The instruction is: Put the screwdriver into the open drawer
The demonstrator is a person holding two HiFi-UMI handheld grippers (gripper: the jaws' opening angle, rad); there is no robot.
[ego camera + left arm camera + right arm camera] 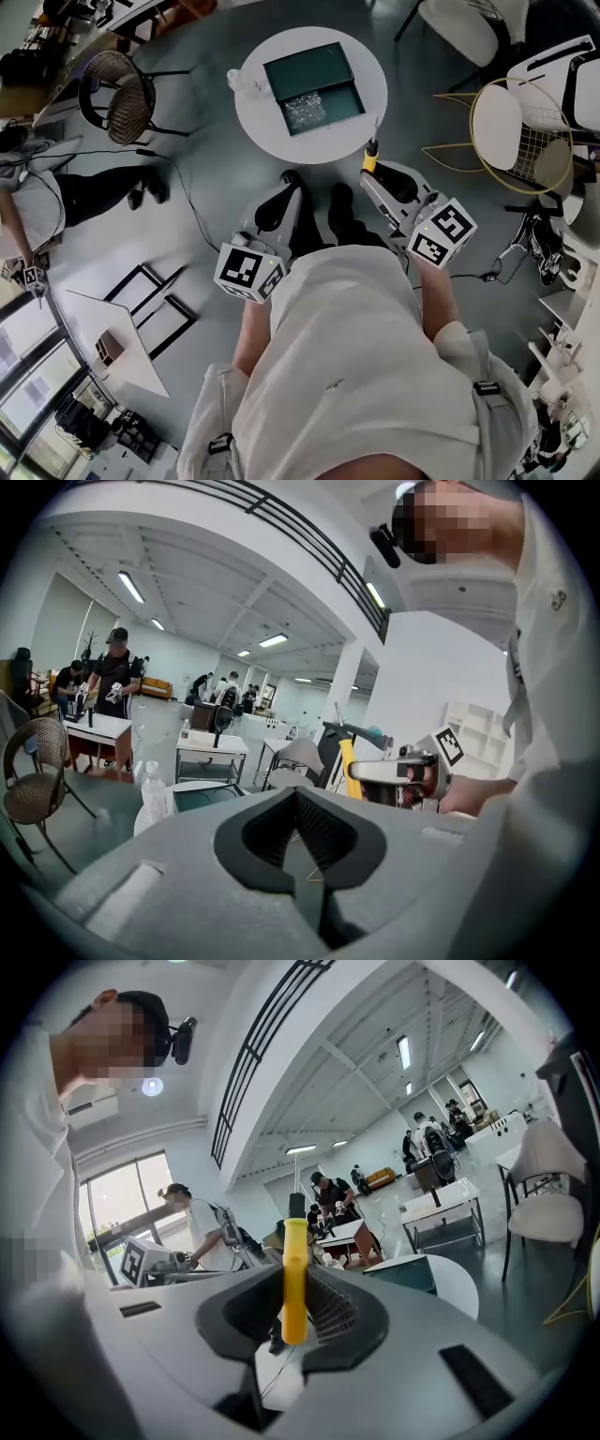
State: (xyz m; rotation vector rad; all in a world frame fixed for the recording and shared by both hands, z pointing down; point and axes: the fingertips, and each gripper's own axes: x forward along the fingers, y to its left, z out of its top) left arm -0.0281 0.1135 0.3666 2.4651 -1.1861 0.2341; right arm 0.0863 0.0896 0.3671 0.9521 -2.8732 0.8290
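My right hand-held gripper (pixel 371 176) pinches the yellow screwdriver (pixel 371 156) near the table (pixel 267 131). I should move slowly over the open drawer (pixel 307 70), go low, then let go. My left hand-held gripper (pixel 289 180) is pressed together, empty.

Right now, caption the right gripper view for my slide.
Right gripper clamps a yellow-handled screwdriver upright, with the round white table and its green drawer ahead.

Overhead plus low views, common drawer (pixel 339 98)
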